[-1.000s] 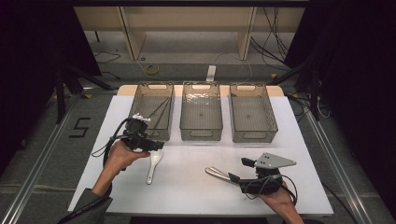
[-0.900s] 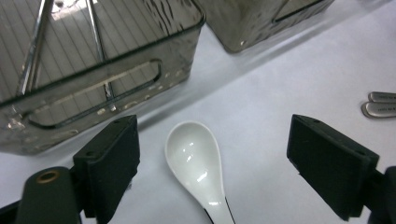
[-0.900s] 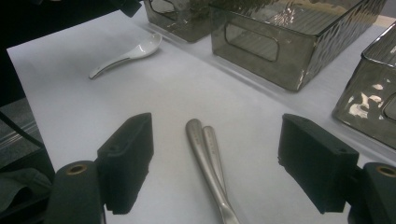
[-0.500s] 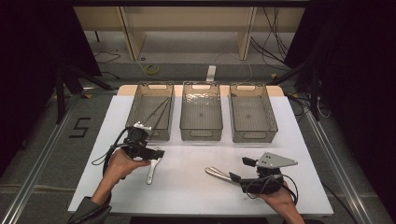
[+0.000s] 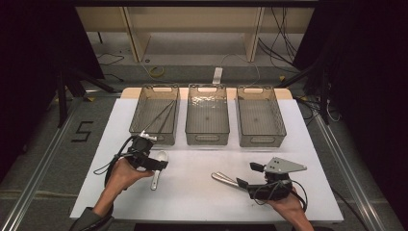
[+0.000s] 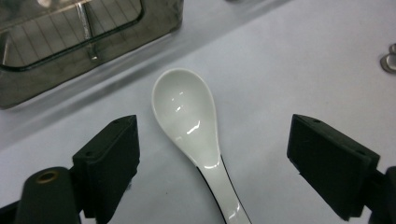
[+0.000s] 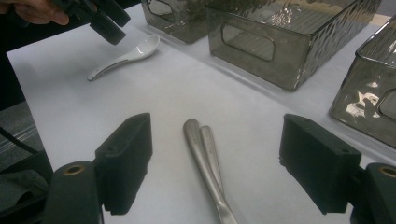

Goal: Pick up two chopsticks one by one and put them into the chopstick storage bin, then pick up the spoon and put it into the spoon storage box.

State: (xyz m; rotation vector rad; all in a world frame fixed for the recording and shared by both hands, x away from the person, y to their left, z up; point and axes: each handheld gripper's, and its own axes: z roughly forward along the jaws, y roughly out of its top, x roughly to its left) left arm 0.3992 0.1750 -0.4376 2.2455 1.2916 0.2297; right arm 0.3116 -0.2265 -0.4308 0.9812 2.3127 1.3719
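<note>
Holding your left gripper (image 6: 212, 154) with its jaws spread wide, you had the white spoon (image 6: 191, 121) lying on the table (image 5: 192, 192) between them, untouched, bowl toward the nearest bin (image 5: 155, 114). Your right gripper (image 7: 215, 163) also stood apart, straddling two metal handles (image 7: 205, 158) without touching.

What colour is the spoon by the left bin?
Glossy white spoon, clearest in the left gripper view.

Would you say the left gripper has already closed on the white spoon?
No, the left gripper is open, its jaws apart on either side of the spoon.
</note>
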